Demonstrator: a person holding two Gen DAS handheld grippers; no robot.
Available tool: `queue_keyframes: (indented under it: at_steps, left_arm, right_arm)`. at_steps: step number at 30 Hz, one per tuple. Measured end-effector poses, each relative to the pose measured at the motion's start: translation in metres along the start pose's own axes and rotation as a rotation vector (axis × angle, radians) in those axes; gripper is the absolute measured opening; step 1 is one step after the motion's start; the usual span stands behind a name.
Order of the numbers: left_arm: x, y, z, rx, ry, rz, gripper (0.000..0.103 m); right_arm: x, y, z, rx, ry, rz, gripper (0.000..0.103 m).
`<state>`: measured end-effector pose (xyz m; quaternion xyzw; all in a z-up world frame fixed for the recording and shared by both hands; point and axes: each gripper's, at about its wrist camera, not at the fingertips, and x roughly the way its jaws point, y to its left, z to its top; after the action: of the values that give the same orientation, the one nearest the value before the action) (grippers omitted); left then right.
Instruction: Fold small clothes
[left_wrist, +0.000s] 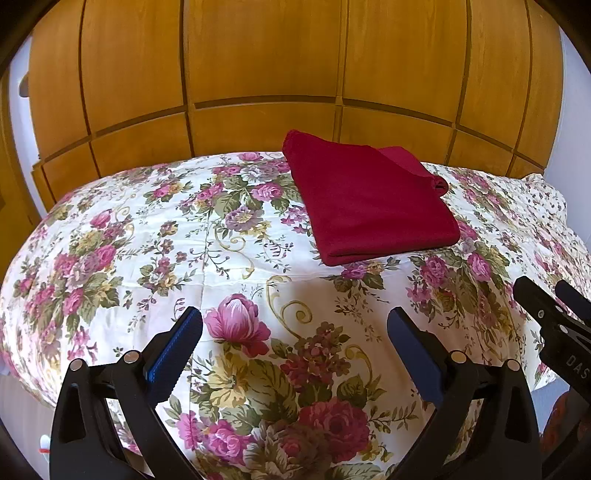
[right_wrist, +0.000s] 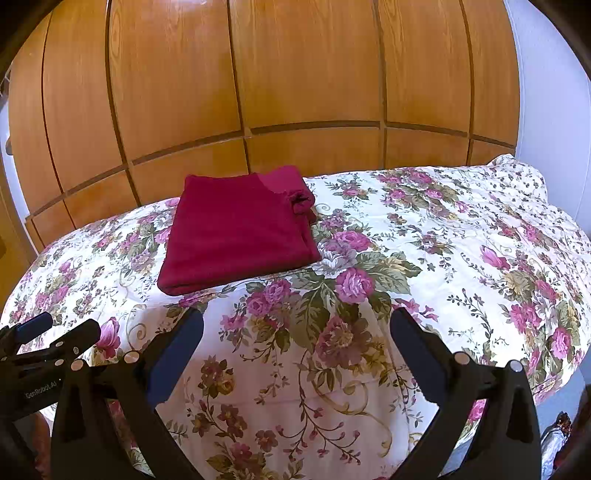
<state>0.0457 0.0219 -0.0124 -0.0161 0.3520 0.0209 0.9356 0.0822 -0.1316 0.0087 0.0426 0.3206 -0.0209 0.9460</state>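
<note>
A dark red garment (left_wrist: 369, 201) lies folded into a flat rectangle on the floral bedspread (left_wrist: 147, 258), towards the far side of the bed. It also shows in the right wrist view (right_wrist: 240, 232), left of centre. My left gripper (left_wrist: 295, 328) is open and empty, held above the bedspread well short of the garment. My right gripper (right_wrist: 297, 328) is open and empty too, near the bed's front. The right gripper shows at the right edge of the left wrist view (left_wrist: 554, 302), and the left gripper at the left edge of the right wrist view (right_wrist: 55, 332).
A wooden wardrobe (left_wrist: 258, 74) with panelled doors stands right behind the bed. A pillow (right_wrist: 517, 177) in the same floral cloth lies at the far right. White wall (right_wrist: 554, 110) shows at the right.
</note>
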Motion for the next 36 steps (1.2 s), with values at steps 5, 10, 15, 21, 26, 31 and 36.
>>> queue_keyframes:
  at_steps: [5,10,15,21,26,31,36]
  left_arm:
    - [-0.0002,-0.0002,-0.0002,-0.001,-0.001,0.000,0.099]
    - [0.0003,-0.0007,-0.0006,-0.001,0.003,0.003,0.099]
    - [0.0015,-0.0003,-0.0014,-0.001,0.010,-0.003,0.099]
    - [0.0014,-0.0013,-0.0019,0.007,0.007,-0.002,0.099]
    - [0.0016,-0.0009,-0.0019,0.003,0.010,-0.001,0.099]
    - [0.0034,0.0035,-0.0028,-0.023,0.018,-0.004,0.099]
    - [0.0085,0.0052,-0.0041,-0.023,0.029,0.006,0.099]
  right_arm:
    - [0.0005,-0.0014,-0.0003,0.002,0.003,0.004,0.101]
    - [0.0008,-0.0013,-0.0013,0.003,0.006,0.005,0.101]
    - [0.0012,-0.0007,-0.0012,0.003,0.005,0.004,0.101]
    - [0.0020,0.0002,-0.0019,0.003,0.007,0.004,0.101]
    - [0.0022,0.0005,-0.0024,0.004,0.007,0.003,0.101]
    - [0.0042,0.0002,-0.0052,0.006,0.015,0.006,0.101]
    - [0.0091,-0.0038,-0.0092,0.010,0.033,0.009,0.101]
